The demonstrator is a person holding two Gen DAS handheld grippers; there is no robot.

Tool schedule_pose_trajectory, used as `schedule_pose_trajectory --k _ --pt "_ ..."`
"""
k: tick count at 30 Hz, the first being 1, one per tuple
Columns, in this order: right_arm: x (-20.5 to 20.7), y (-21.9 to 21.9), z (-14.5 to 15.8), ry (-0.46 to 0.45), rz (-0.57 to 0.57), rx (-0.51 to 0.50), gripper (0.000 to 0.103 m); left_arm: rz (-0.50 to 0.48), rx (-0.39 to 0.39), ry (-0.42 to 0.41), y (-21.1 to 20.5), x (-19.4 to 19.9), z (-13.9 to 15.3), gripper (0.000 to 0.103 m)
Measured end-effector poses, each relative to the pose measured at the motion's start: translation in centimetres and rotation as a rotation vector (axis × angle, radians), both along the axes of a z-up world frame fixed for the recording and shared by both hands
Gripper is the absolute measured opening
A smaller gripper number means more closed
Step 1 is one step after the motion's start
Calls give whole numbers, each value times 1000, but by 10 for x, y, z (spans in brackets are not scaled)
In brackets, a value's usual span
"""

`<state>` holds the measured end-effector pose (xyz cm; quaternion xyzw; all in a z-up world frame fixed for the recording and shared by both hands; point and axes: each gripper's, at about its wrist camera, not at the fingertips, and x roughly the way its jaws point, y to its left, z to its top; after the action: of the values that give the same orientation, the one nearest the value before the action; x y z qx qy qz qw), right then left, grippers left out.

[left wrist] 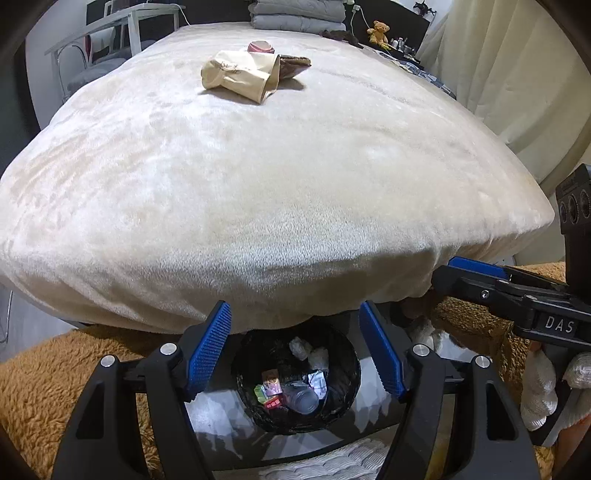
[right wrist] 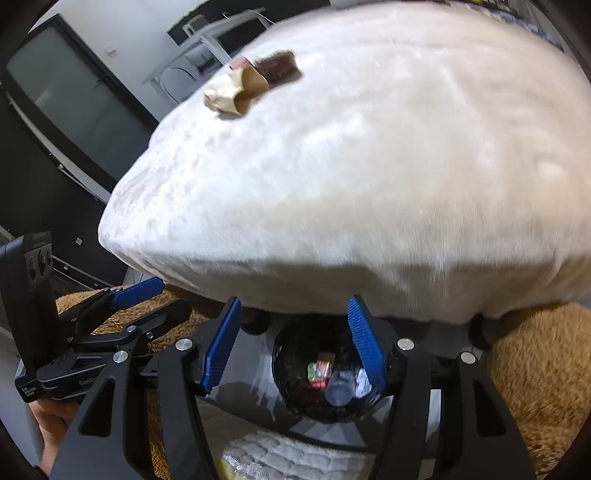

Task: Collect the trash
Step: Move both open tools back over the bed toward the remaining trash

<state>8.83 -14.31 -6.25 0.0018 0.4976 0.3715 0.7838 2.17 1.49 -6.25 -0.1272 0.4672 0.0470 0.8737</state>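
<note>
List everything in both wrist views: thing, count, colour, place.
crumpled paper bag: 1, beige, far on the bed
flat wrapper: 1, dark brown, touching the bag
round cup: 1, pink, behind the bag
plush bed cover: 1, cream, fills the middle
lined bin: 1, black, on the floor below the bed edge
trash in bin: several, mixed colours, includes a clear bottle
fluffy rug: 1, tan, beside the bin
teddy bear: 1, yellow-brown, far right
folded blankets: stack, grey, head of bed
left gripper: open, empty, above bin
right gripper: open, empty, above bin
</note>
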Motion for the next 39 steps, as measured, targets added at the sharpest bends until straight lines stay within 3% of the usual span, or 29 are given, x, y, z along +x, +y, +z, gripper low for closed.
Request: schedule_pose_trajectory --k 8,13,17,22,32,39 --pt "9 11 41 -185 42 35 66 -5 7 -97 19 13 32 77" --pt "33 20 54 -209 48 47 67 27 28 -121 39 32 47 86" --pt "52 30 63 -241 56 48 78 38 73 -139 52 49 57 97" --pt "78 43 66 -252 65 28 92 -24 157 -120 59 78 59 96" --pt "126 61 70 -239 66 48 92 -62 264 -126 83 136 58 96" --pt "147 70 74 -262 57 38 92 -101 280 -130 92 171 47 96"
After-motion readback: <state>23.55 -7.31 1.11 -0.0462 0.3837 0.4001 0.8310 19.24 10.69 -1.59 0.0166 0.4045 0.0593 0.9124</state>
